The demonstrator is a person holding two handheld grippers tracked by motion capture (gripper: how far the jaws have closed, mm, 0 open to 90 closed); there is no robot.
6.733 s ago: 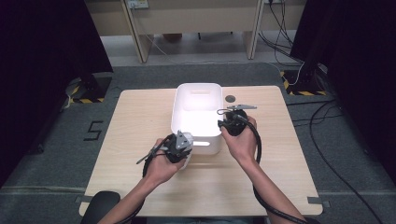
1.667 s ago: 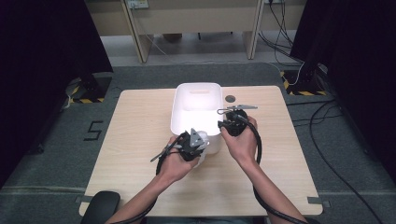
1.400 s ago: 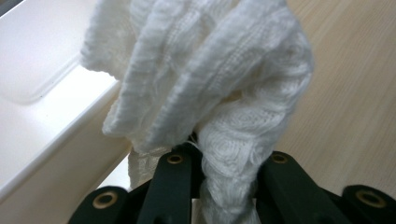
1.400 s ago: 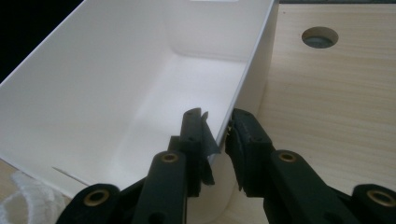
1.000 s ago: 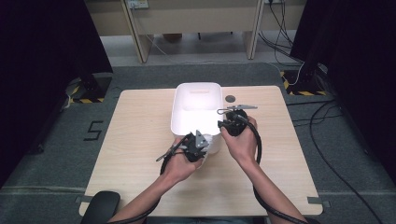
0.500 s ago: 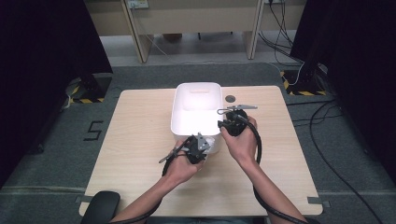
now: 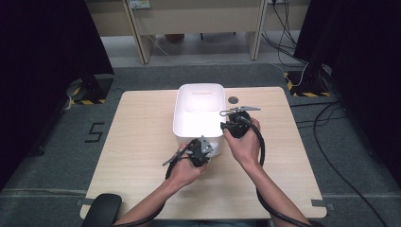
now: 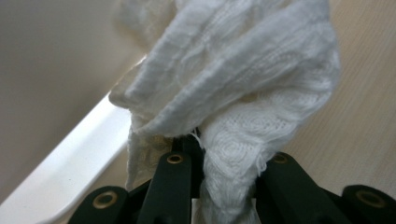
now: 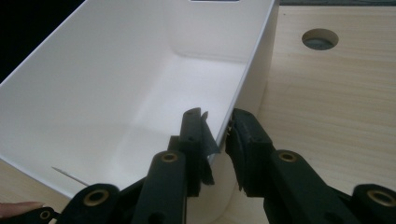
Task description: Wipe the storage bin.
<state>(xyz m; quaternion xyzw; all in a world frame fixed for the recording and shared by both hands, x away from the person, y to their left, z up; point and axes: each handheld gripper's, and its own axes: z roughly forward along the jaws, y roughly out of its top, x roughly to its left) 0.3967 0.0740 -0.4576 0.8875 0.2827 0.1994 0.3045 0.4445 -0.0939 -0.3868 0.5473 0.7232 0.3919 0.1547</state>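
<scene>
I work in what looks like a lab or recording studio set up for tests, not a home. My pale wooden worktop (image 7: 142, 142) stands alone on grey carpet (image 7: 56, 156), with a cable hole (image 7: 233, 100) cut in it at twelve o'clock. Black curtains (image 7: 42, 42) hang at nine and three o'clock. Yellow-and-black hazard tape (image 7: 302, 91) marks stand feet at two and ten o'clock, a figure 5 (image 7: 94, 132) is taped on the floor at nine o'clock, and loose cables (image 7: 340, 142) trail at three o'clock. Plain desks (image 7: 198, 16) line the wall at twelve.
</scene>
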